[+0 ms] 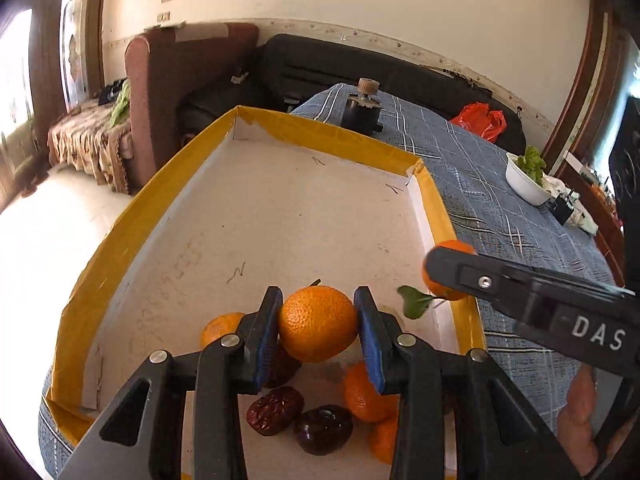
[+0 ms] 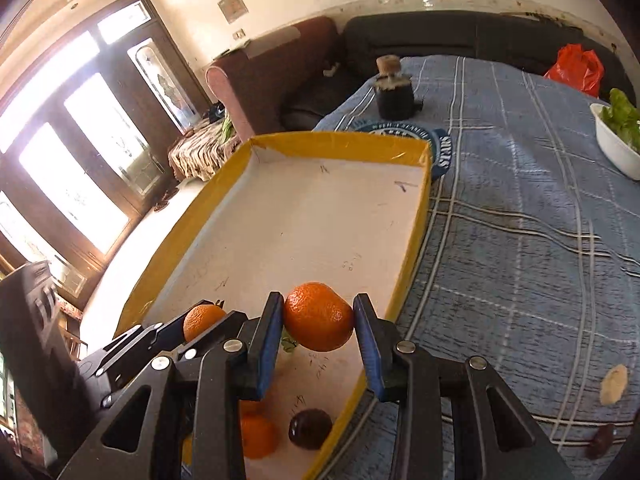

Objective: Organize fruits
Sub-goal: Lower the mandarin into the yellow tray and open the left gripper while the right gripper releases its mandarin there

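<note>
Both grippers, left (image 1: 317,322) and right (image 2: 319,318), are each clamped on an orange (image 1: 318,322) over the tray (image 1: 100,248), so dropping them carelessly probably sends one rolling into the dates (image 1: 275,410).

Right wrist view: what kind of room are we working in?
Probably a home living room: a black sofa behind the cloth-covered table, a maroon armchair, and glazed wooden doors.

Two oranges (image 1: 318,323) (image 2: 319,317) held above yellow-rimmed tray (image 1: 100,256), more oranges (image 1: 364,398) and dark red dates (image 1: 275,405) inside it
</note>
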